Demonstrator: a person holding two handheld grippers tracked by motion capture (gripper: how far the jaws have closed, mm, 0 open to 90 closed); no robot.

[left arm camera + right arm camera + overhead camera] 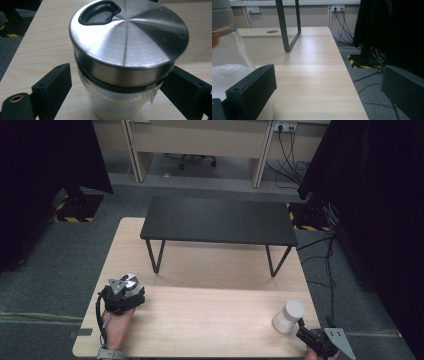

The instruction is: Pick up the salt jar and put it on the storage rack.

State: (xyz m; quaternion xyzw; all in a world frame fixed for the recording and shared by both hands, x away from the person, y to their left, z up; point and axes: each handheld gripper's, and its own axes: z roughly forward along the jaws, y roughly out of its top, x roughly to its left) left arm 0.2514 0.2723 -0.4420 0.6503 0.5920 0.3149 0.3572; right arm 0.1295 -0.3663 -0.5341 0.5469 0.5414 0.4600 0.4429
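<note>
1. High view. A light wooden worktop [200, 315] carries a low black bench [218, 220] toward its far edge. The person's left hand [116, 320] enters over the near edge close to the near left corner, forearm pointing away from the person, and holds the left gripper [125, 292] level with the surface by the left edge. A steel-lidded jar [131, 282] stands between its jaws. At the near right corner the right gripper [304, 329] points forward and leftward, its grey plate hanging past the near edge. A white jar [289, 316] stands just in front of it, near the right edge.

2. Left gripper view. The two black jaws stand wide apart on either side of the steel-lidded jar [127, 50]. A gap shows at the left jaw; whether the right jaw touches the glass cannot be told. The brushed lid has a dark kidney-shaped opening, and white powder lies in the glass below.

3. Right gripper view. The jaws are spread wide and hold nothing. The white jar [227, 60] sits beside the left jaw, outside the gap, with white grains inside. A bench leg stands farther along the worktop [312, 72].
</note>
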